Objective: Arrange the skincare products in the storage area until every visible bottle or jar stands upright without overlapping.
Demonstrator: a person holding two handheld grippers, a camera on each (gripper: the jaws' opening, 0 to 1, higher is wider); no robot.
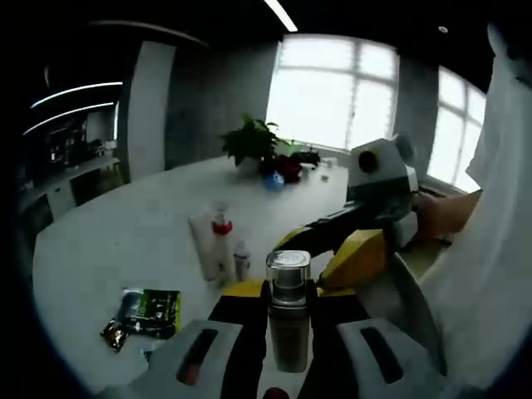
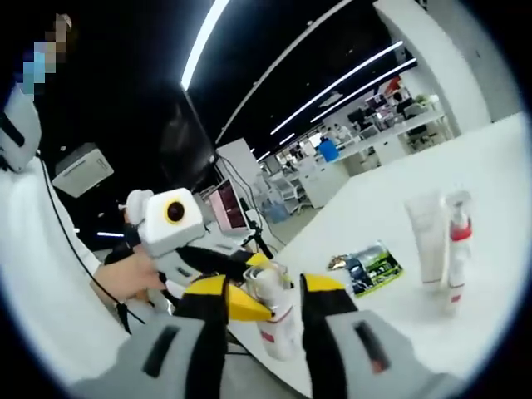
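Near the table edge, bottle [image 1: 288,312] with a clear cap gripped between the jaws of the left gripper [image 1: 283,353] and lifted, also gripped at its lower body by the right gripper [image 2: 268,332]: a two-handed hold mid-transfer. Farther in on the white table [image 1: 125,241], a tube [image 1: 202,245], red-collared pump bottle [image 1: 222,241] and small bottle [image 1: 242,259] standing upright beside a flat sachet [image 1: 150,312]. Next move, as judged: release one grip, then set the bottle upright on bare tabletop apart from the standing group.

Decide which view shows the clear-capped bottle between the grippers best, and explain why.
The left gripper view: the clear-capped bottle stands upright and central between that gripper's jaws, cap and body unobstructed. In the right gripper view the same bottle appears tilted, partly hidden by yellow gripper parts.
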